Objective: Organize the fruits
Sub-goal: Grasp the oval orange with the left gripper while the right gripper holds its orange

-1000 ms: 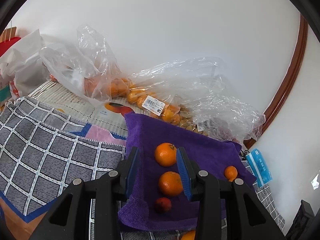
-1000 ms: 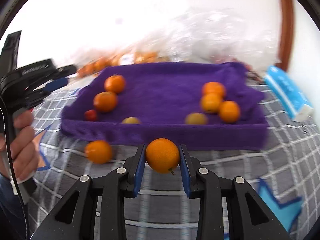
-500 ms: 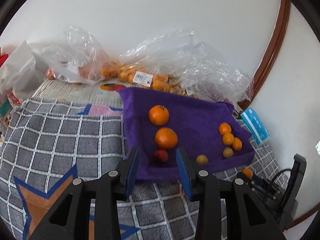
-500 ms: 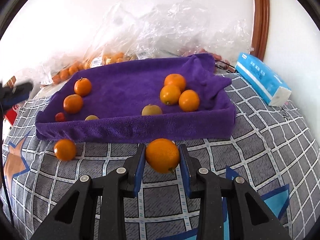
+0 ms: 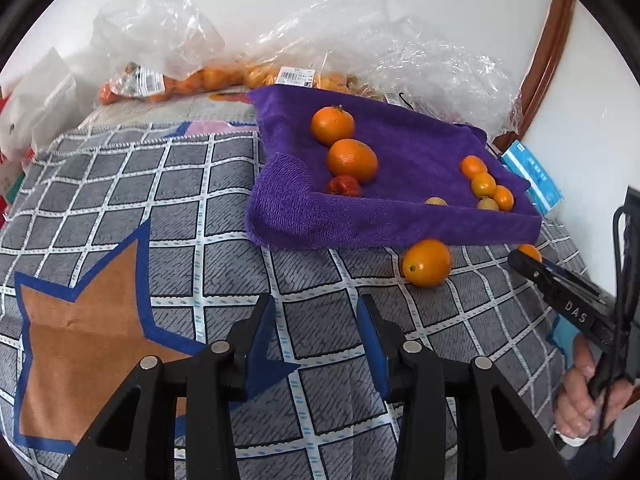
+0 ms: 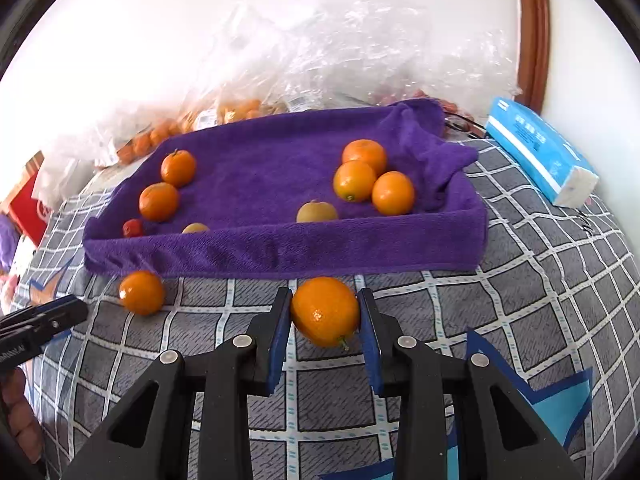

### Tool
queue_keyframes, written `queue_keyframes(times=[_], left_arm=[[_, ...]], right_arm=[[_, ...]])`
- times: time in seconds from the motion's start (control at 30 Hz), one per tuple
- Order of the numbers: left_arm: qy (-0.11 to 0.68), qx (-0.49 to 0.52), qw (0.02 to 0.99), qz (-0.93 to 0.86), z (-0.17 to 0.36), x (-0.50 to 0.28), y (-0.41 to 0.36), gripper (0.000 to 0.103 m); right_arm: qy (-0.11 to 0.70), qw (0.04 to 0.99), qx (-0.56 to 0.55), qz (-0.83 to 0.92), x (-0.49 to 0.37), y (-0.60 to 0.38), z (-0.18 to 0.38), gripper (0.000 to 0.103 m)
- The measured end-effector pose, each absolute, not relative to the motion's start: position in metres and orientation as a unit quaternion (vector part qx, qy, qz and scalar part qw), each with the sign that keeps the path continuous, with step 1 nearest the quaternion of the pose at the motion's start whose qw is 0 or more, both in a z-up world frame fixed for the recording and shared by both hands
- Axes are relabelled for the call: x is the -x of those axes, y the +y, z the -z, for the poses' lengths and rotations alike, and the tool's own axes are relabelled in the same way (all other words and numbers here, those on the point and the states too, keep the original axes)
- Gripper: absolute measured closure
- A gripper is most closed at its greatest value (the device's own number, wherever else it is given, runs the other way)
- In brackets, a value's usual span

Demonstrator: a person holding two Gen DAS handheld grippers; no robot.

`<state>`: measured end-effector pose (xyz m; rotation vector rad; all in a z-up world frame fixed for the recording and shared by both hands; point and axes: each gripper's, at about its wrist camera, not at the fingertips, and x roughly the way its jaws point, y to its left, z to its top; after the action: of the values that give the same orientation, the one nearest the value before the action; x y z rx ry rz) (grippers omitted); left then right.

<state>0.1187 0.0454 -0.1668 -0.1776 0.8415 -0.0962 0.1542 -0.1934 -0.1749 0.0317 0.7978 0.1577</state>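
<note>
Right claw [image 6: 325, 322] clenched on an orange [image 6: 325, 311] short of the purple towel [image 6: 280, 252]; left claw [image 5: 316, 330], just widening, holds nothing. Loose orange [image 5: 427, 263] may roll if nudged.

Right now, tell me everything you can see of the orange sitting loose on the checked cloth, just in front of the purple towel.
The loose orange is round, glossy and bright orange, with a small dark stem dimple facing the left wrist view. It looks whole and unmarked. It rests on the grey checked cloth, right at the front edge of the purple towel, outside it; whether it touches the towel is hard to tell. No hand-held gripper touches it.
</note>
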Motion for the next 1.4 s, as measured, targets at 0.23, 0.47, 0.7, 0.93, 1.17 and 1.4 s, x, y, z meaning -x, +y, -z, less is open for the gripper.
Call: queue_keyframes(times=[0.23,0.47,0.7,0.93,1.17,1.4], left_arm=[[0.406,0.066,0.911,0.039,0.165,-0.119,0.039,0.057],[0.408,0.051,0.911,0.032,0.165,-0.119,0.034,0.051],[0.408,0.047,0.910,0.060,0.165,-0.114,0.030,0.045],[0.417,0.060,0.902,0.094,0.162,-0.112,0.005,0.045],[0.414,0.055,0.905,0.080,0.160,-0.142,-0.020,0.046],[0.409,0.060,0.909,0.060,0.165,-0.161,-0.034,0.068]], right_arm=[[0.402,0.913,-0.011,-0.067,-0.157,-0.193,0.179,0.070],[0.404,0.912,0.002,-0.063,-0.157,-0.190,0.180,0.070],[0.409,0.911,-0.002,-0.058,-0.156,-0.194,0.180,0.070],[0.404,0.913,-0.011,-0.060,-0.148,-0.198,0.178,0.070],[0.417,0.906,-0.047,-0.055,-0.147,-0.219,0.181,0.070],[0.417,0.907,-0.053,-0.035,-0.147,-0.224,0.182,0.070]])
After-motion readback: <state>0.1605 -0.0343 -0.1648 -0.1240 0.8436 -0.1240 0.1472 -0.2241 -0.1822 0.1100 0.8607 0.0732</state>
